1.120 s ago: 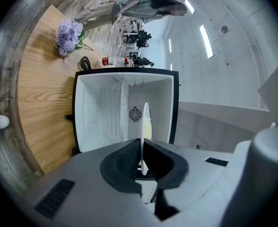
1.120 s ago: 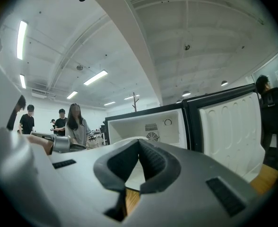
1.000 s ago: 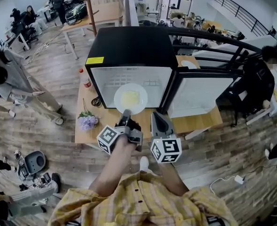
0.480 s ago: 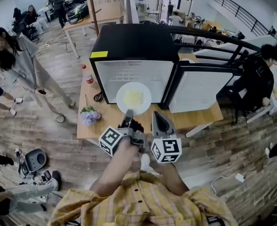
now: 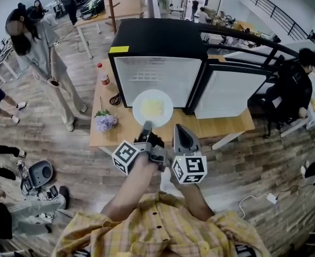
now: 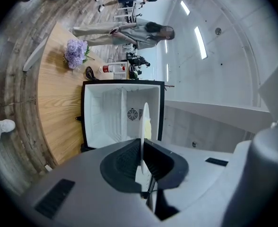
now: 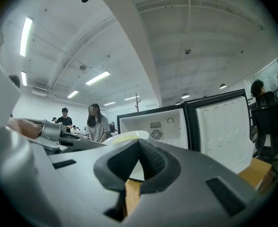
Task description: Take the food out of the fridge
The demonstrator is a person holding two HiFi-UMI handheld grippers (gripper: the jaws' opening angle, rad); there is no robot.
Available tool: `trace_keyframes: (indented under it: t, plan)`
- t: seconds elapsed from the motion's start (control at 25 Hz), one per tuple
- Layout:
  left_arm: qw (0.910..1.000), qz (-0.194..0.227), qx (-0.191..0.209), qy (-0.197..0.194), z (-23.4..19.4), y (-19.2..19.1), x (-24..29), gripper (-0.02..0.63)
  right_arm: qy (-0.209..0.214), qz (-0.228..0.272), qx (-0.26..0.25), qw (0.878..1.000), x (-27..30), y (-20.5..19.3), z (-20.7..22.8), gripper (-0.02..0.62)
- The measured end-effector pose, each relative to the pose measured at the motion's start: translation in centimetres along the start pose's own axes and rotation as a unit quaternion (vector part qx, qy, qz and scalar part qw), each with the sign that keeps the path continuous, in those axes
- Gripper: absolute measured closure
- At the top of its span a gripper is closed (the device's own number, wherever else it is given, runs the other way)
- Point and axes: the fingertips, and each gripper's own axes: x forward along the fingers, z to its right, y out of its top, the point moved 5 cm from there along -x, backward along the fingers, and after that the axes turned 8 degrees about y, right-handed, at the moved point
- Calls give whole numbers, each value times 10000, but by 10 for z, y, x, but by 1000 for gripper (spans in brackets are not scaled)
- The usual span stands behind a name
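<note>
A white plate (image 5: pixel 152 107) with a pale yellow piece of food on it hangs in front of the open black fridge (image 5: pixel 157 42), just outside its white inside. My left gripper (image 5: pixel 146 125) is shut on the plate's near rim. In the left gripper view the plate (image 6: pixel 144 122) stands edge-on between the pads of the left gripper (image 6: pixel 143 150). My right gripper (image 5: pixel 179 130) hovers beside it on the right, shut and empty. In the right gripper view the right gripper (image 7: pixel 139 148) points at the fridge (image 7: pixel 153 122), with the plate (image 7: pixel 125 137) to its left.
The fridge stands on a wooden table (image 5: pixel 222 125), its door (image 5: pixel 230 92) swung open to the right. Purple flowers (image 5: pixel 106 122) and a red-capped bottle (image 5: pixel 105 80) sit on the table's left. A person (image 5: pixel 45 52) walks at the left; another (image 5: pixel 294 84) sits at the right.
Both grippers have drawn back from the fridge, and the plate has come out from its opening with the left one. The person at the left has walked nearer the table.
</note>
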Motion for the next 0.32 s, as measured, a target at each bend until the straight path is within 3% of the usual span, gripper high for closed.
trace_keyframes:
  t: [0.32]
  plan:
    - [9999, 69, -64, -74, 1, 2, -13, 588, 20, 28, -43, 10000, -9, 0, -12, 589]
